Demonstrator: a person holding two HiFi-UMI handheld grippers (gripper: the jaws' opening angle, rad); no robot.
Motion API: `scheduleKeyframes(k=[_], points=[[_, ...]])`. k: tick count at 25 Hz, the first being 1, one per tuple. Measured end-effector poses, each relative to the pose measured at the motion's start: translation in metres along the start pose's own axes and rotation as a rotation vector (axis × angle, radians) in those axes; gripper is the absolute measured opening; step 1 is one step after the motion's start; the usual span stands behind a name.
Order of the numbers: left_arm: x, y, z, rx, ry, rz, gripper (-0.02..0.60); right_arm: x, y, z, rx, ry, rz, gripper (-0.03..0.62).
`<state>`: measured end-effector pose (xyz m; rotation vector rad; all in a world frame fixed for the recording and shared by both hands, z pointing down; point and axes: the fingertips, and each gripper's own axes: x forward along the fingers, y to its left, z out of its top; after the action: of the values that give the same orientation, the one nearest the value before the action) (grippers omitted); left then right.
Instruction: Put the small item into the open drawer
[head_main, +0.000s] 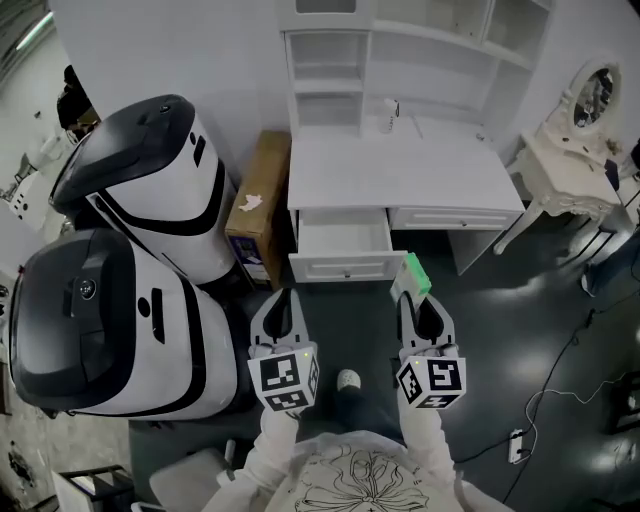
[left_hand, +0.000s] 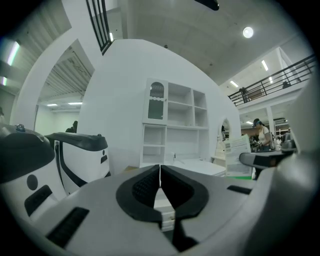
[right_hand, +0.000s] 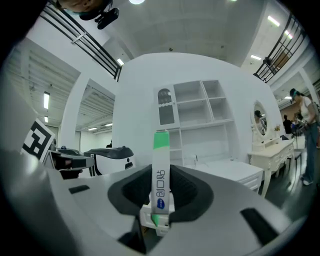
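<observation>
Right hand-held gripper (right_hand: 161, 176): closed on the small item (right_hand: 160, 165), pads pressing its two flat sides; held out in front of the person, on the near side of the desk (head_main: 400, 170).
Small item: thin white pack with a green top end and blue print; upright between the right jaws, upper end standing clear above them. In the head view, just near of the open drawer (head_main: 343, 238), off its right front corner, not inside it.
Left hand-held gripper (left_hand: 160, 172): jaws brought together, tips meeting, nothing between them; level with the right one, to its left, apart from it.
Open drawer: left-hand drawer of the desk, pulled out toward the person; white inside.
Right drawer (head_main: 450, 216): flush with the desk front.
Desk: white, set against the far wall.
Shelf unit (head_main: 330, 60): white, standing on the far part of the desk.
Bottle (head_main: 389, 115): small, pale, upright on the desk top at the foot of the shelf unit.
Cardboard box (head_main: 258, 205): on the floor, just beside the desk's left side.
Machines (head_main: 150, 190): two large white-and-black housings, left of the box.
Dressing table (head_main: 565, 160): white, with oval mirror, far right, apart from the desk.
Cable (head_main: 560, 380): lying on the dark floor, near right.
</observation>
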<state>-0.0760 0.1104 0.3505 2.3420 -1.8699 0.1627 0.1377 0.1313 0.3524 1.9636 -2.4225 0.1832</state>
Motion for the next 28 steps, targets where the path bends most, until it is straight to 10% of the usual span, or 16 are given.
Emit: scheduleKeyframes(k=[28], points=[[0.228, 0.029, -0.001, -0.016, 0.089, 0.046, 0.008, 0.232, -0.071, -0.017, 0.031, 0.098, 0.052, 0.092]])
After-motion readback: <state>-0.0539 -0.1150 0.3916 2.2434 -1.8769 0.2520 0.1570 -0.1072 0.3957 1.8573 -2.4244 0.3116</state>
